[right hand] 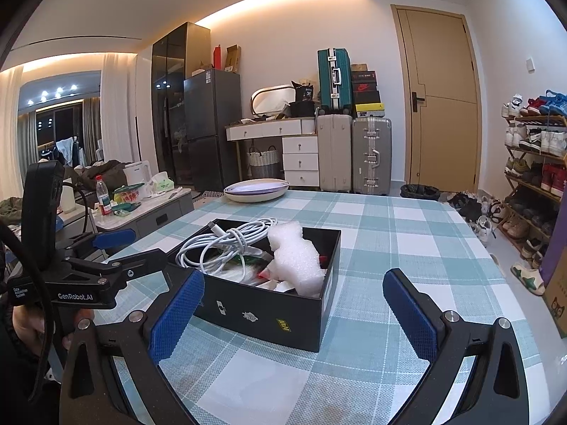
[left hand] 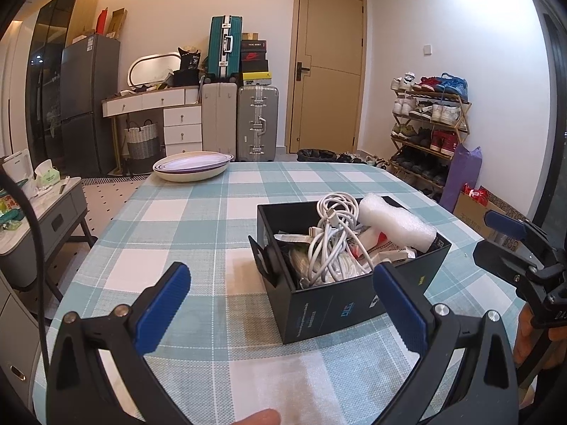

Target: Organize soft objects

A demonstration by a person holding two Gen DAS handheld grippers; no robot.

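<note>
A black box (left hand: 340,304) stands on the checked tablecloth (left hand: 198,219), right of centre in the left wrist view and centre-left in the right wrist view (right hand: 269,311). It holds a coiled white cable (left hand: 331,237), a roll of white bubble wrap (left hand: 397,221) along its far right side, and flat packets under both, too cluttered to tell apart. The left gripper (left hand: 281,310), at the bottom of its own frame, is spread wide with nothing between its blue pads; its right pad overlaps the box's near right corner in the picture, though contact cannot be confirmed. The right gripper (right hand: 292,313) is likewise spread wide and empty, low in its frame, its left pad lying over the box's near left wall. A stack of shallow bowls (left hand: 193,166) sits at the table's far edge, upper left of the box.
</note>
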